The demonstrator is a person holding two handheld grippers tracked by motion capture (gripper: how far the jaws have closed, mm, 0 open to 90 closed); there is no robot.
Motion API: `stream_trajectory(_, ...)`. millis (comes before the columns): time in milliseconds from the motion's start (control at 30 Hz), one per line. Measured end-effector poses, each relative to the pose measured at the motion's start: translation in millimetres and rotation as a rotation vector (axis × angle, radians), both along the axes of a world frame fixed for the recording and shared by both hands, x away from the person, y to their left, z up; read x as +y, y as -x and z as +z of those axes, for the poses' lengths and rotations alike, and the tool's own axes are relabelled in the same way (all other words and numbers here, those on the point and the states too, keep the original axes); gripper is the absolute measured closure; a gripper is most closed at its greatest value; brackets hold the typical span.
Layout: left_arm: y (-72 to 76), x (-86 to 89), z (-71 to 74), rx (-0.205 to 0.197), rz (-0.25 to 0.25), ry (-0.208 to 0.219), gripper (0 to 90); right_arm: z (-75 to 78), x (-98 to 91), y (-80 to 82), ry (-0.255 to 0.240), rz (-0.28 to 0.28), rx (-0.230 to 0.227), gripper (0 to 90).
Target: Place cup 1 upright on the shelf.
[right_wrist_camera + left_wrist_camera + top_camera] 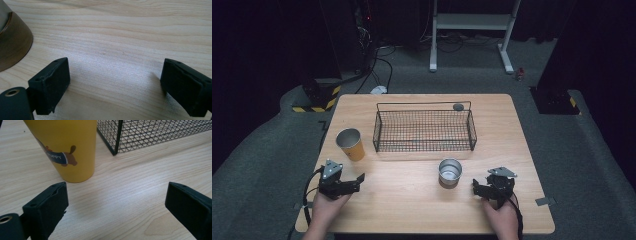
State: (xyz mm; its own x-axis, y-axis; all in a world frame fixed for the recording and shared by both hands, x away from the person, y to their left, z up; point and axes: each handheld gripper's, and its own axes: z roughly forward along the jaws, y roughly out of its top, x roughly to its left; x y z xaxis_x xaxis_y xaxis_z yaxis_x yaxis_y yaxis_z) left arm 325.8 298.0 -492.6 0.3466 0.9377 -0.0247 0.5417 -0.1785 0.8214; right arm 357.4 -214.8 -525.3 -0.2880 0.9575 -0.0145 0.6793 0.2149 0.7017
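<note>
1. Gaping wide, the left gripper (116,202) has its two black jaws well spread with nothing between them but bare wood; no pad touches anything.
2. Left gripper, position: in the high view it (343,183) sits low over the near-left part of the wooden table (412,205), held in the person's left hand (326,207), jaws pointing toward the table's middle.
3. Right gripper (115,82): jaws likewise spread wide, empty, over bare tabletop; no contact with any object.
4. Right gripper, position: in the high view it (492,187) sits at the near-right of the table in the person's right hand (501,216), jaws turned toward the steel cup.
5. Yellow paper cup (63,147): upright, printed with a cartoon dog, standing just ahead of the left jaws and apart from them; in the high view it (350,144) stands just left of the basket. Contents cannot be told.
6. Steel cup (450,172): upright, near the table's middle, in front of the basket and left of the right gripper, not touched; its base shows at the left edge of the right gripper view (12,47).
7. Black wire basket (424,131): rectangular, at the table's far middle; nothing seen inside.
</note>
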Motion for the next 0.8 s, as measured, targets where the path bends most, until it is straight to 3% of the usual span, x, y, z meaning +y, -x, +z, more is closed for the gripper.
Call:
stream_trajectory(400, 1.6, 5.8, 6.4, -0.042, 0.034, 0.009, 0.6, 0.1, 0.2, -0.1, -0.002, 0.004, 0.002, 8.8)
stream_trajectory(800, -4.0, 12.9, 7.2, -0.029, 0.040, 0.049, 0.6, -0.1, 0.4, -4.2, -0.003, 0.012, 0.003, 8.5)
